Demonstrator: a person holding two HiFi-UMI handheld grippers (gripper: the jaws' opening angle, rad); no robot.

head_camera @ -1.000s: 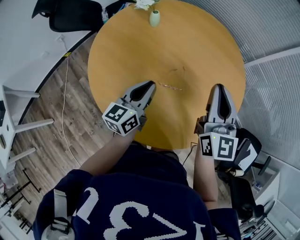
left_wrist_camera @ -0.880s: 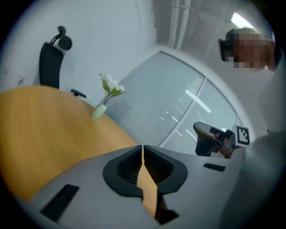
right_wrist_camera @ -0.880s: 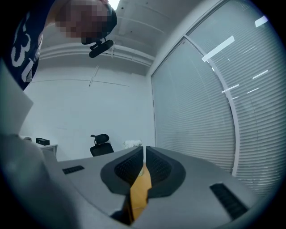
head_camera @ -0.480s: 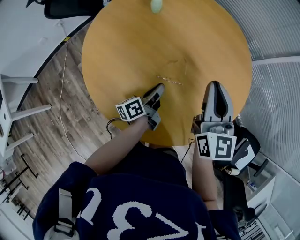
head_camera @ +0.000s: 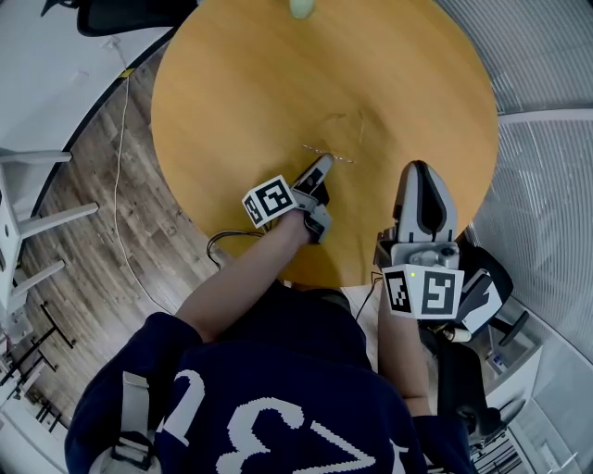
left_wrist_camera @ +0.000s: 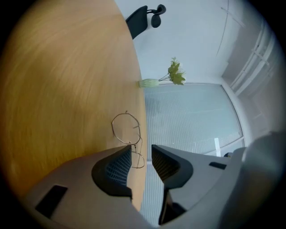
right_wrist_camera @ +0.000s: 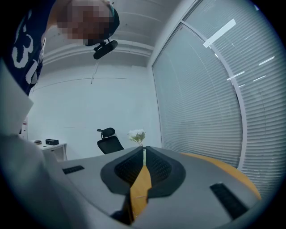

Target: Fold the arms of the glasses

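We hold the left gripper (head_camera: 321,171) low over the round wooden table (head_camera: 259,83), a little below the middle of the head view. Its jaws have just been opening and now stand apart. In the left gripper view (left_wrist_camera: 141,152) the thin wire glasses (left_wrist_camera: 131,143) lie on the tabletop right at the jaw tips. One lens rim reaches into the gap between the tips and the other lies just beyond them. The pads do not press on the frame. In the head view the glasses (head_camera: 326,154) show only as a faint line just above the left gripper's tips.

Our right gripper (head_camera: 419,169) sits to the right of it, near the table's right edge, well apart from the glasses. In its own view (right_wrist_camera: 144,152) the jaws are closed together with nothing between them, and only a sliver of tabletop shows beneath.

At the top edge of the head view stands a small pale green vase (head_camera: 301,7). The left gripper view, turned on its side, shows this vase (left_wrist_camera: 149,82) at the far table edge holding a bunch of pale flowers (left_wrist_camera: 175,74). The same flowers (right_wrist_camera: 137,135) rise just above the right jaws, beside a black office chair (right_wrist_camera: 108,142).
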